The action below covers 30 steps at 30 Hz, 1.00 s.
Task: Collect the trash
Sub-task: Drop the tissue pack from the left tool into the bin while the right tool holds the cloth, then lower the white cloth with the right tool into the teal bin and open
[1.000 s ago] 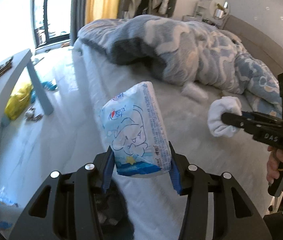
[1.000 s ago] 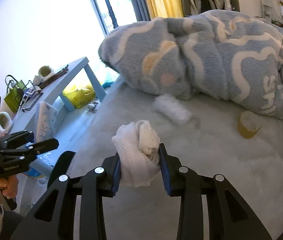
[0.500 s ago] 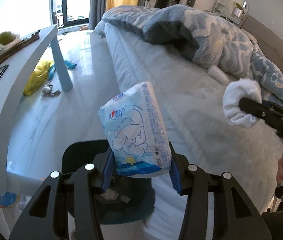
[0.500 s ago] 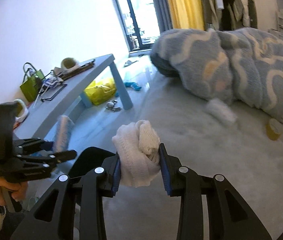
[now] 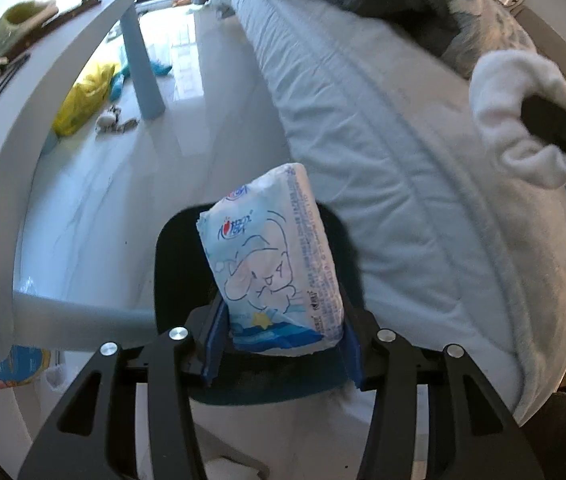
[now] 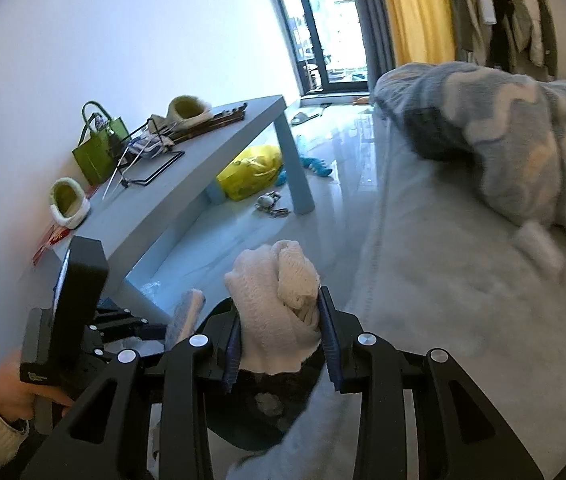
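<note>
i have a piece of trash in each hand and i am at the bin, so the step in hand is the drop. my left gripper is clamped on the tissue pack, its blue pads pressing the pack's lower end from both sides, the pack standing up out of the jaws and leaning a little. in the left wrist view the black trash bin sits on the floor just beside the bed, and the pack lies right over its dark mouth. my right gripper is pinched narrow on a white wad of cloth, which bulges above the pads. in the right wrist view the bin's rim shows just behind and below the wad, with some scraps already inside.

next, i judge, each hand needs to be square over the opening before its jaws part, so neither piece lands on the floor or the edge of the mattress. the pack is light and crinkly and may cling to a pad; the wad is soft and may snag. the two grippers are close together over a small opening, so i would let go one at a time. the low blue table stands near, on the far side of the bin
</note>
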Available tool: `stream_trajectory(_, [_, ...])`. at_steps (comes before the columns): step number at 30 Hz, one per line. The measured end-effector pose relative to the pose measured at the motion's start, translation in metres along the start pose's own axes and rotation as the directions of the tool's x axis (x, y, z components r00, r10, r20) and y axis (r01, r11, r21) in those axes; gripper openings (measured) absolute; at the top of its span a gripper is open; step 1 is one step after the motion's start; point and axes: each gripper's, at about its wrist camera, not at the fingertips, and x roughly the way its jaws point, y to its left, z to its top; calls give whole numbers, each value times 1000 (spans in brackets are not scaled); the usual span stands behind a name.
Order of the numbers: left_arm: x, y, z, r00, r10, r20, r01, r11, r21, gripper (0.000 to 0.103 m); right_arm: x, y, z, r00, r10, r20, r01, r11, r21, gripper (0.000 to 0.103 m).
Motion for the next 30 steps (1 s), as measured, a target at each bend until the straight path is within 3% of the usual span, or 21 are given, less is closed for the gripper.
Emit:
stream_trajectory(12, [4,23,-13,997,-10,-71,10,1000,-1,56,47,23,-4,998,18,-67,-18,1000,5,35])
stream_trajectory(19, [-8,40,-11,999,-31,-37,29,999,-45,77,76,35,-9,993,0,-115,-2,1000,-17,35])
stream_trajectory(24, [-19,54,-11,999,-50,-12,48,995,-82,77,99,39,-15,988,-35,-153,32,999,-27,35])
stream_trajectory(30, [-49,60,-7,995,-45,87,53,995,-89,71,126,45,-23,978,-62,-200,56,998,-33,35])
